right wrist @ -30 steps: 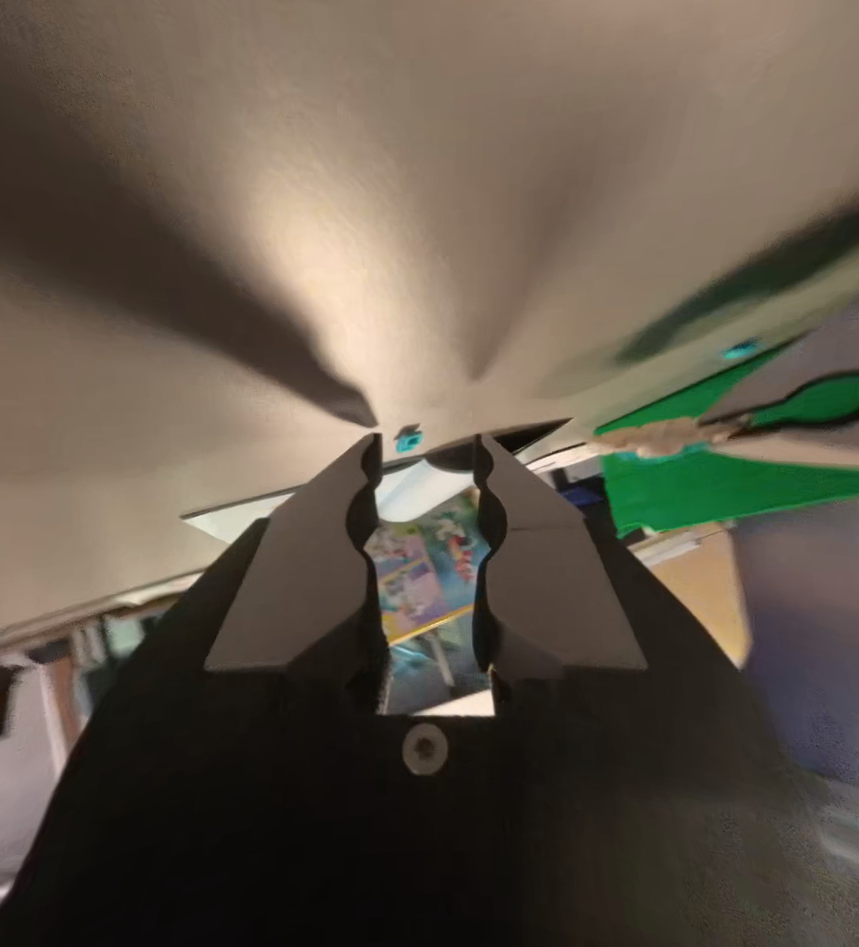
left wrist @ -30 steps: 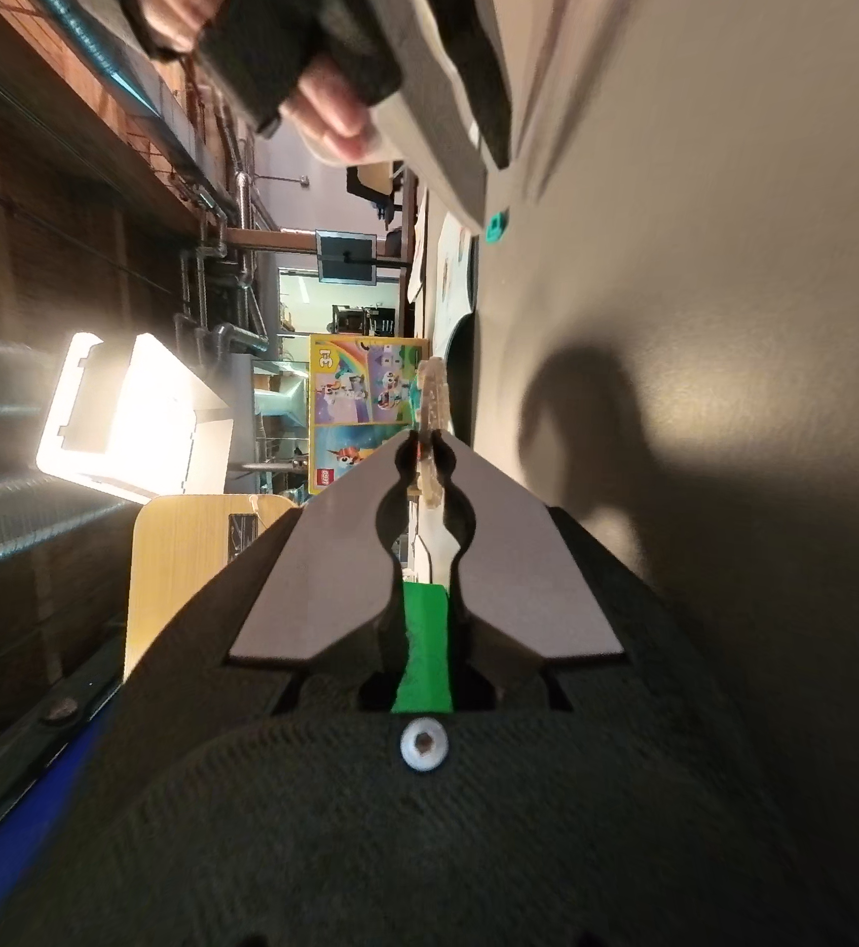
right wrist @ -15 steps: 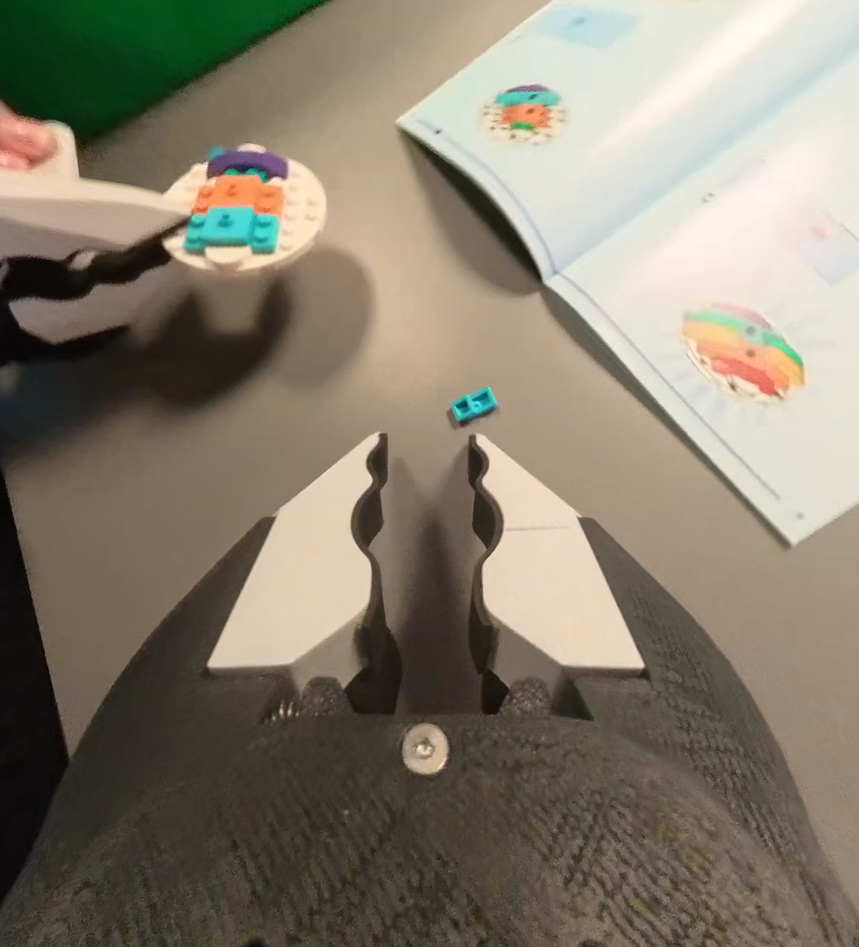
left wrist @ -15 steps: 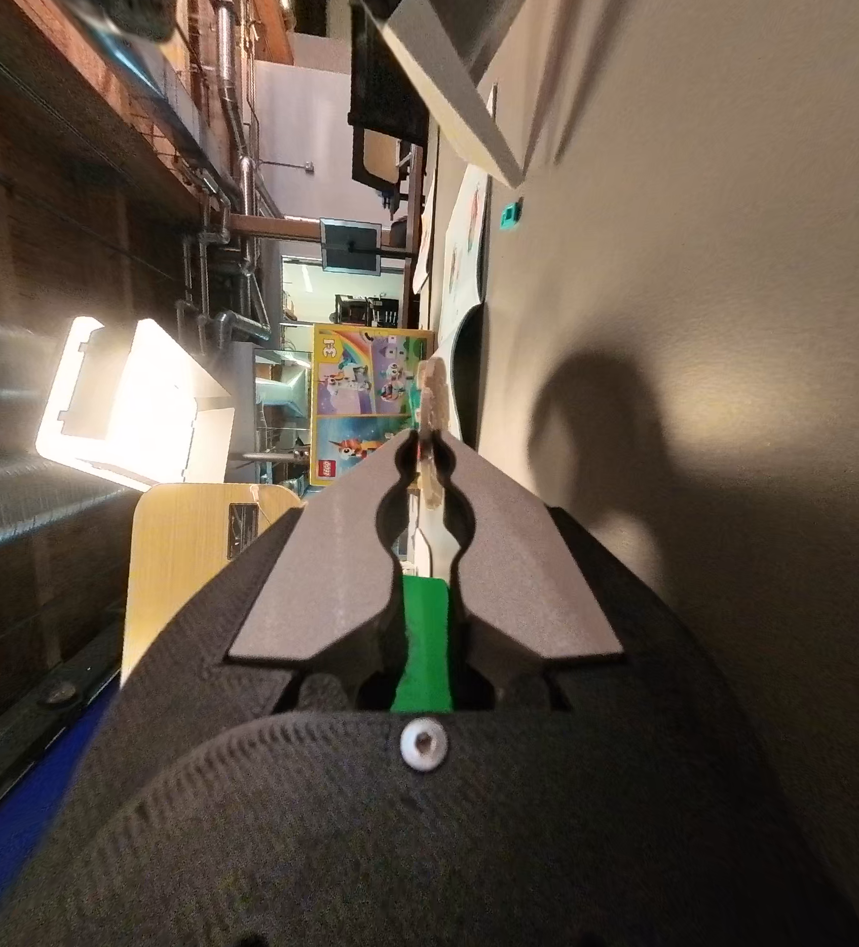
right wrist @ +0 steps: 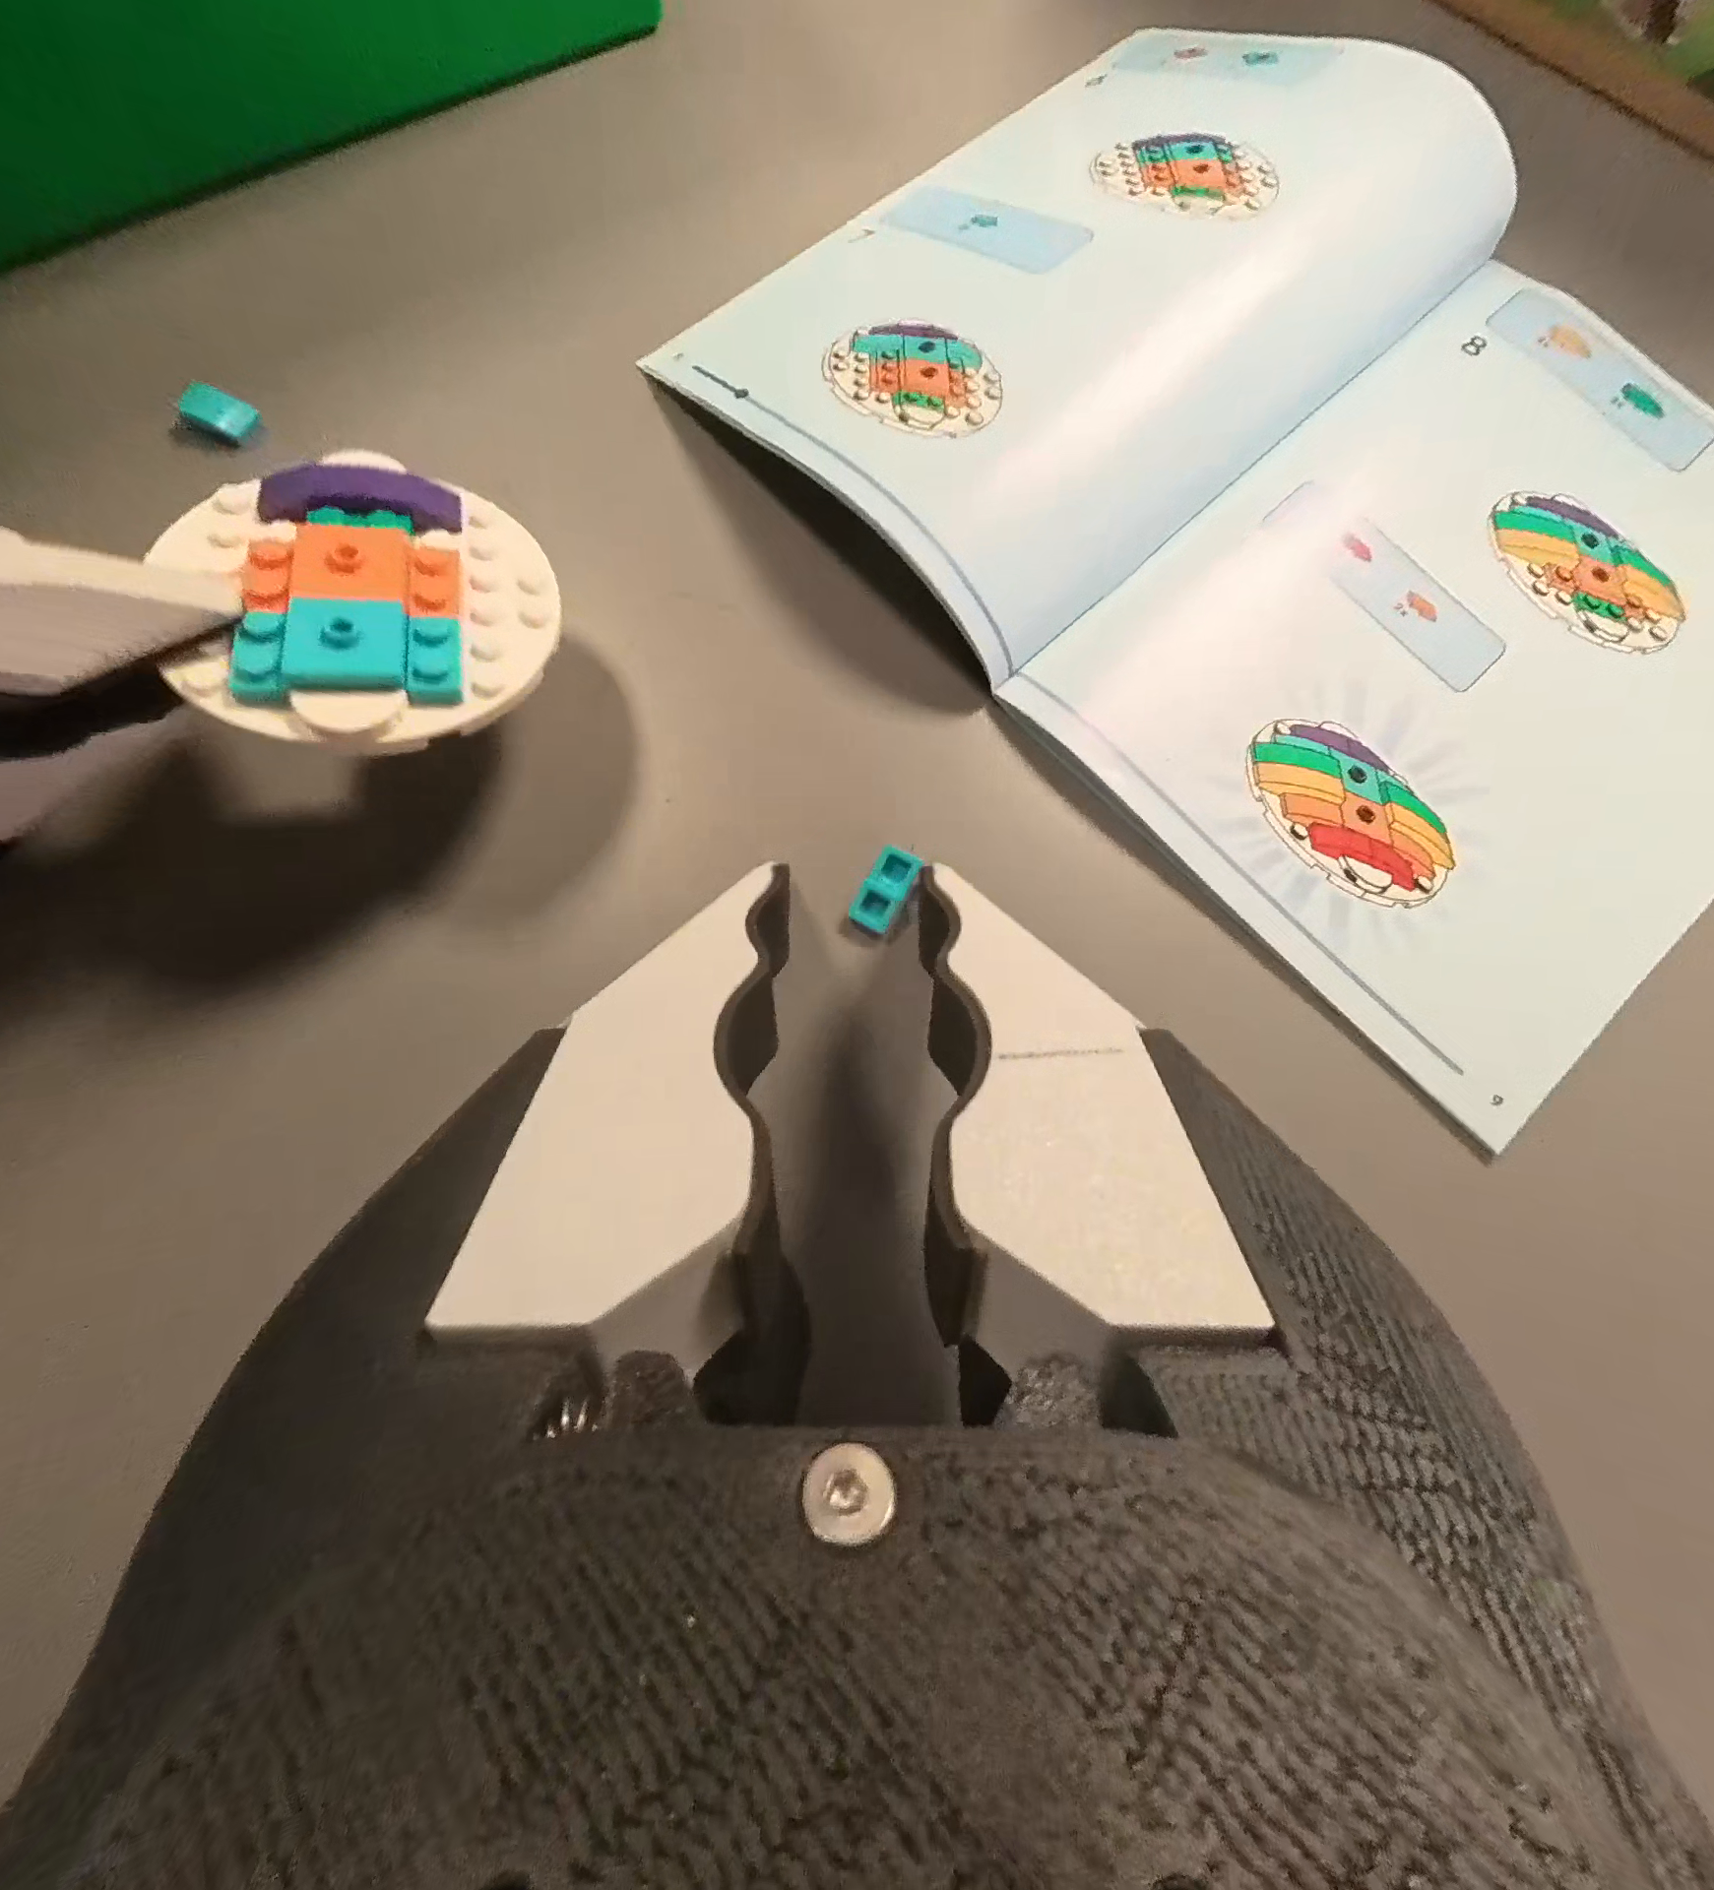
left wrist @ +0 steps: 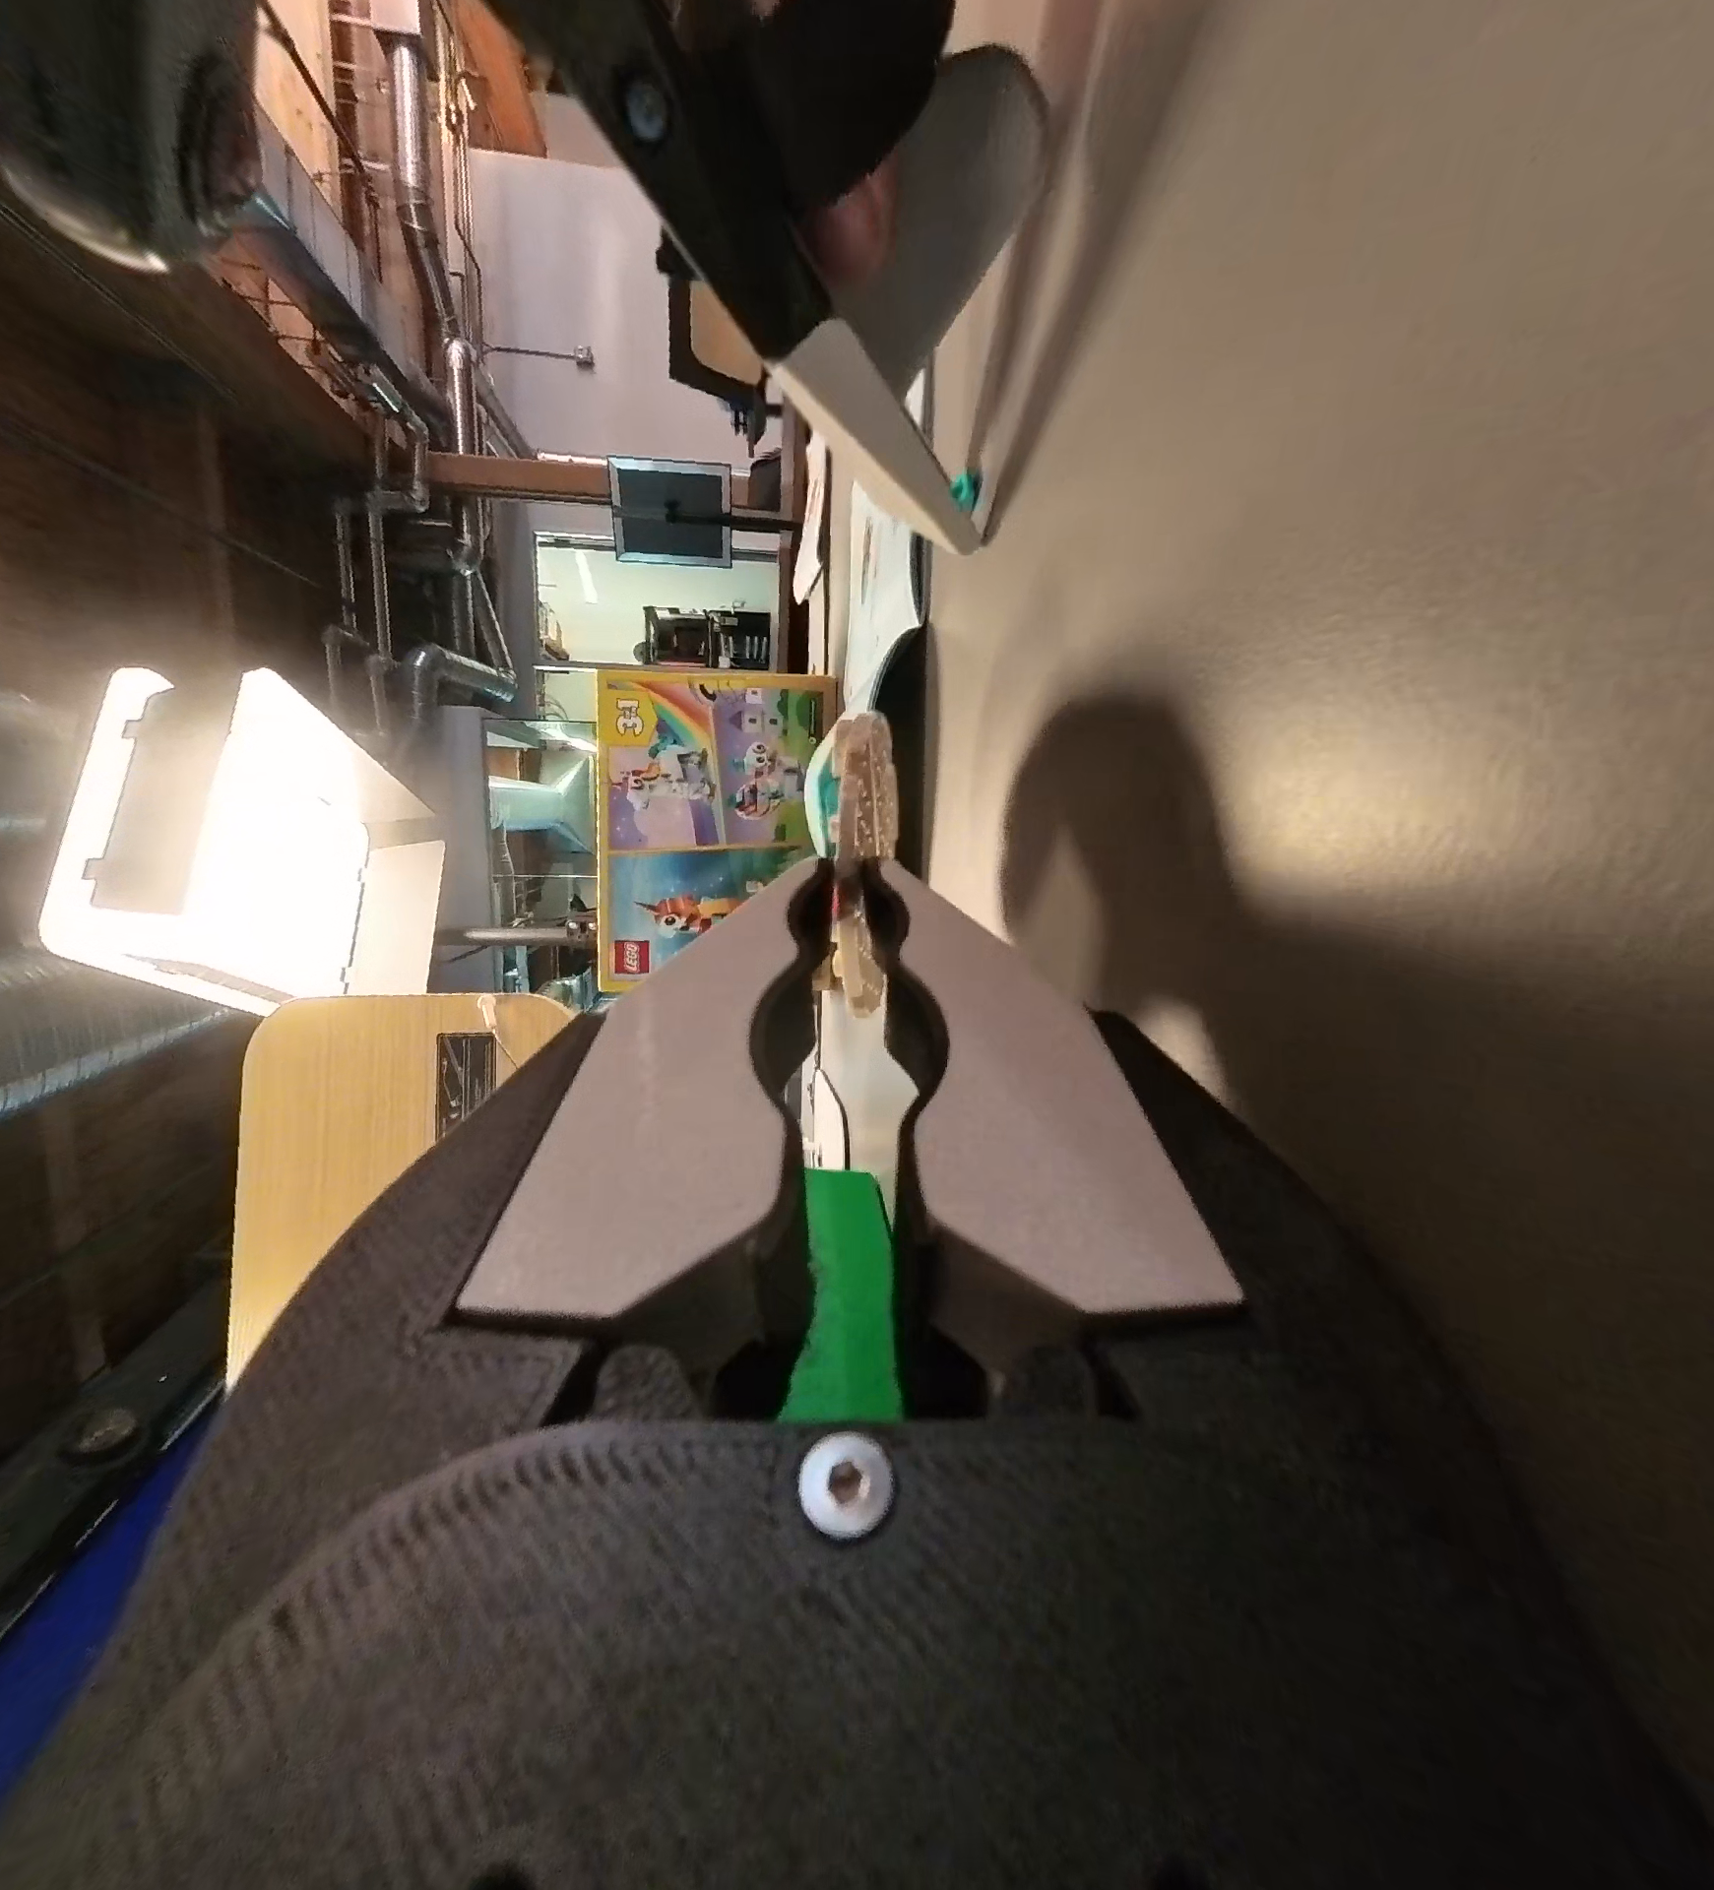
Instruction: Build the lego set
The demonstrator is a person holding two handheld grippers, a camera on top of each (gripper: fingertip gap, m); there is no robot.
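A small teal two-stud plate (right wrist: 884, 892) lies upside down on the grey table (right wrist: 218, 1074), its hollow underside showing. Its long axis runs diagonally, from near-left to far-right, slanting toward the open instruction booklet (right wrist: 1241, 491) that lies further right.

The right gripper (right wrist: 850, 880) reaches down over the table with its jaws spread, a clear gap between them. The plate sits at the mouth of that gap, against the inner tip of the right-hand finger; whether they actually touch I cannot tell. The left-hand finger stands apart from it.

The left gripper (left wrist: 852, 890) is pinched on the edge of a round white plate build (right wrist: 361, 603), held clear of the table to the left of the right gripper and casting a shadow beneath. In the right wrist view the disc lies nearly flat, studs up, carrying a purple arch at its far side, then an orange block and a teal block toward the near side. In the left wrist view the same disc is seen edge-on, projecting past the fingertips.

A second teal curved piece (right wrist: 217, 413) rests on the table beyond the disc, near a green box (right wrist: 218, 102). A colourful set box (left wrist: 709, 818) stands past the table edge.
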